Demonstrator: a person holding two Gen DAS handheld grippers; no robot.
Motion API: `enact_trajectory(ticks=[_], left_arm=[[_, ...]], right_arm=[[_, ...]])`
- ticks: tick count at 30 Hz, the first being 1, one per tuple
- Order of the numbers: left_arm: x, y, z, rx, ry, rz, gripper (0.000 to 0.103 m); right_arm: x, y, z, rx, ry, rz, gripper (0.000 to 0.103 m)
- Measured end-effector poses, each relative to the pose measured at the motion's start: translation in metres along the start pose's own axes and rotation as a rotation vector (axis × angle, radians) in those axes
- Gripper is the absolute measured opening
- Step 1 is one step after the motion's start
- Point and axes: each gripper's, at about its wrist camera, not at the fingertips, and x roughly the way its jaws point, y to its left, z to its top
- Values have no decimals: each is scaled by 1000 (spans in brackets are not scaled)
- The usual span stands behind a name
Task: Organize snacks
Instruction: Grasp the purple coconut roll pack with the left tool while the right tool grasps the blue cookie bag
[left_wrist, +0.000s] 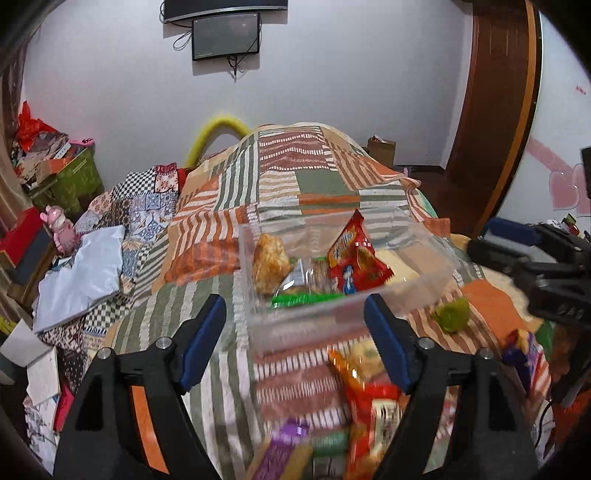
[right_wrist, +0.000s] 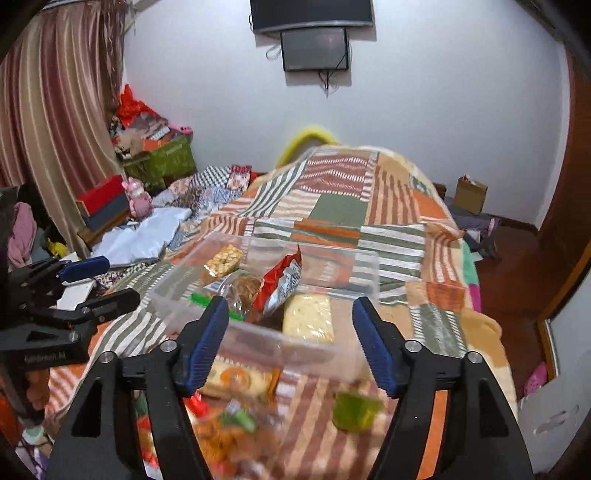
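A clear plastic box (left_wrist: 424, 291) (right_wrist: 162, 291) sits on the patchwork bedspread and holds several snacks: a red packet (left_wrist: 354, 258) (right_wrist: 282, 282), a golden puffed cake (left_wrist: 269, 262) (right_wrist: 223, 260), a pale yellow packet (right_wrist: 308, 317) and a green wrapper (left_wrist: 295, 299). Loose snacks lie in front of it: a red and orange packet (left_wrist: 369, 391), a purple bar (left_wrist: 280, 450), a green jelly cup (left_wrist: 452, 314) (right_wrist: 354, 410), a blue-purple packet (left_wrist: 524, 350). My left gripper (left_wrist: 295, 343) is open and empty before the box. My right gripper (right_wrist: 291, 339) is open and empty at the box's near wall.
The bed (right_wrist: 332, 206) has a yellow headboard arch (left_wrist: 218, 129). To the left lie a white bag (left_wrist: 81, 273), a pink toy (left_wrist: 59, 229), boxes and a green crate (right_wrist: 166, 162). A cardboard box (right_wrist: 469, 194) stands on the floor at right, beside a wooden door (left_wrist: 495, 110).
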Motion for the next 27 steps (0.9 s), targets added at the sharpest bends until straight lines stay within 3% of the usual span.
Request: enact_trajectory(ticks=[11,24,26,27], left_arm=[[-28,13,-54,-35,49,20,82],[-10,30,-114,-81,154,23,82],[-7,31,-121,-77,167,23,82],[-5,31,-124,-76,176,23,82]], right_arm=[[-58,-24,-46,11,-41,-87,75],[-54,-68,-125,99,117,-157,75],[-50,-71,-137,106,145,-157,78],[-47,-73,-141,109,157,-158,84]])
